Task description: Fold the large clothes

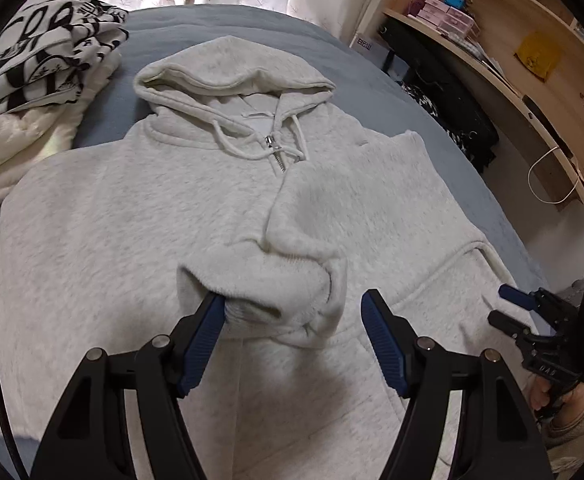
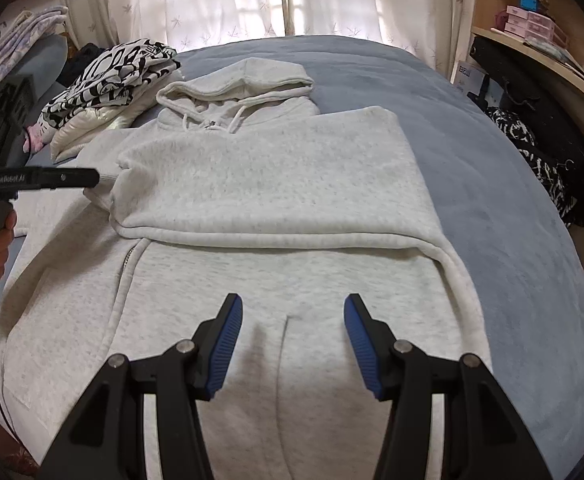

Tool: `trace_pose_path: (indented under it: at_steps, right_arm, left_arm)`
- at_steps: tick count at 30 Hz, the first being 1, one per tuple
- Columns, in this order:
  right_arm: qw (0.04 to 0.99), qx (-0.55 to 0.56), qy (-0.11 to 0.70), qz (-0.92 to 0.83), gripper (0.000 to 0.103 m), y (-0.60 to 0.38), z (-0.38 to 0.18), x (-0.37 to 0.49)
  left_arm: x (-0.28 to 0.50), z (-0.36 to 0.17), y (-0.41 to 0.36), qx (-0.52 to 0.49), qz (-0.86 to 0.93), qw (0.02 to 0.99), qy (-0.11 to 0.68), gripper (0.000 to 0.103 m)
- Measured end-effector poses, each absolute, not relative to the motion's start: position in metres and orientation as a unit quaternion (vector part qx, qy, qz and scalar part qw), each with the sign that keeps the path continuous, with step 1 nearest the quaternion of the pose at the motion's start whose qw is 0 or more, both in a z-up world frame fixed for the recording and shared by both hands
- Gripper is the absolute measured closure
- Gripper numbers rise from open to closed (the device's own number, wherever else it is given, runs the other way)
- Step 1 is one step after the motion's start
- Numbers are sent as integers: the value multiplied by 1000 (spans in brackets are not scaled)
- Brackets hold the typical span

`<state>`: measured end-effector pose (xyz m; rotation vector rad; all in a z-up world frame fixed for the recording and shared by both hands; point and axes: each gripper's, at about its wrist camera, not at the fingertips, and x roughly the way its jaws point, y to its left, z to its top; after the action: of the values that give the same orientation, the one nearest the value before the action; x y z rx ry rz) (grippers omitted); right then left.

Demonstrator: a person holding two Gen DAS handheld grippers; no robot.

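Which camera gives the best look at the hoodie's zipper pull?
The left wrist view. The metal zipper pull sits near centre frame below the hood, between the drawstrings, sharp and unobstructed. In the right wrist view it is only a tiny dark speck at the collar, too small to make out.

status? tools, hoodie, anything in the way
Left tool open, sleeve cuff between its fingers. Right tool open, over hoodie front. Right sleeve already folded across chest. Clothes pile beside hood, not on it.

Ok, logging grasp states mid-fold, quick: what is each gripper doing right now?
Left gripper: open, sleeve cuff lying between its fingers, not clamped.
Right gripper: open, empty, over the hoodie.
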<state>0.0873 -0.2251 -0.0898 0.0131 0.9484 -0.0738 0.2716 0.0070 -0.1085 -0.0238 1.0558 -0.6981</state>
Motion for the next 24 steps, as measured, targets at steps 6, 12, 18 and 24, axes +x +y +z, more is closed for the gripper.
trace_pose_path:
  at_steps: [6,12,18,24]
  right_arm:
    - [886,10,463,-35,50,-222,-94,94]
    - [882,7,470,-38,50,-223,-101,95]
    - [876,23,481,-36,50,-228,-109,100]
    - [876,28,480,-32,50,-225,-109,103]
  left_arm:
    - [282,-109,-10,33,-343,802,488,35]
    - [285,-127,-7,31,-359,770,526,35]
    - [286,-124,-3,17,-365,774,517,35]
    - [309,-120,-13,-11,-355,790,500,35]
